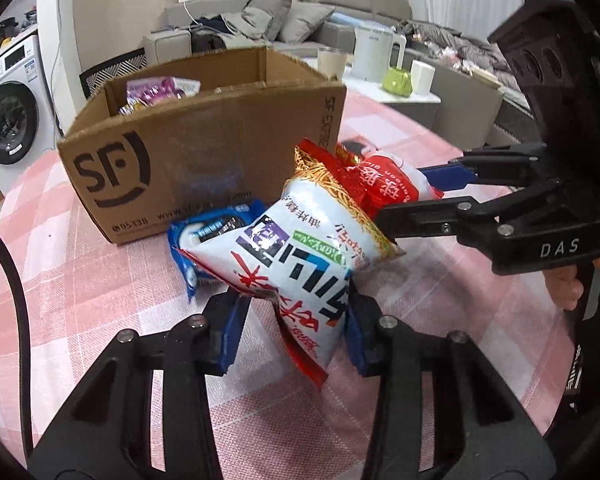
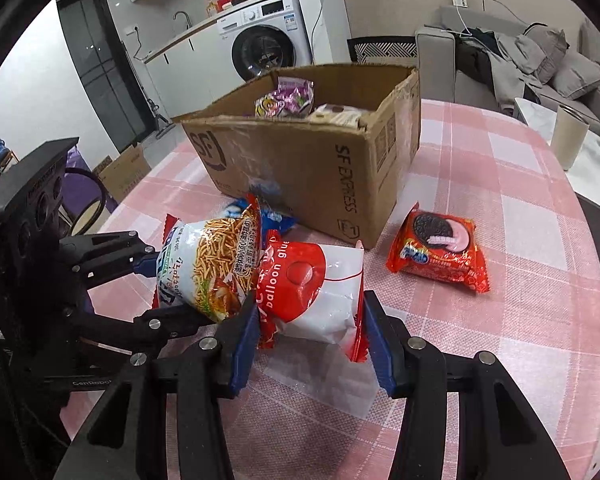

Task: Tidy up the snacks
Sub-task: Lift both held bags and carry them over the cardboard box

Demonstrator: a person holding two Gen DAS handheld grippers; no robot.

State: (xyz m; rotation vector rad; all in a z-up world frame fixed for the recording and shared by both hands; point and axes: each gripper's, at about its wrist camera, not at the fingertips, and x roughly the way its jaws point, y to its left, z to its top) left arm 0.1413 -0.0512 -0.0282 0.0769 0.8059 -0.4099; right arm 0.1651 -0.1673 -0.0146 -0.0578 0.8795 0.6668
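On our left, the left tool (image 1: pixel 291 328) is clamped on the lower edge of the noodle snack bag (image 1: pixel 295 248), its blue pads pinching the white-and-red wrapper so the bag stands tilted above the pink checked tabletop (image 1: pixel 79 288). We judge it is held by the seam because the puffy body would slip. Just behind it a blue cookie pack (image 1: pixel 203 236) lies against the cardboard box (image 1: pixel 203 168), which already holds a few packets; the box sits close, likely so each snack needs only a short lift.

To the right, the right tool (image 2: pixel 308 332) grips the red-and-white bag (image 2: pixel 316 288) printed "balloon glue", its fingers pressed on both sides of the glossy wrapper. The two bags touch where they meet, so we seem to be carrying both at once toward the box. The noodle bag shows golden strands on its print and looks air-filled and light.

Furthest right, a red Oreo pack (image 2: pixel 440 252) rests flat on the tabletop, near the box corner.
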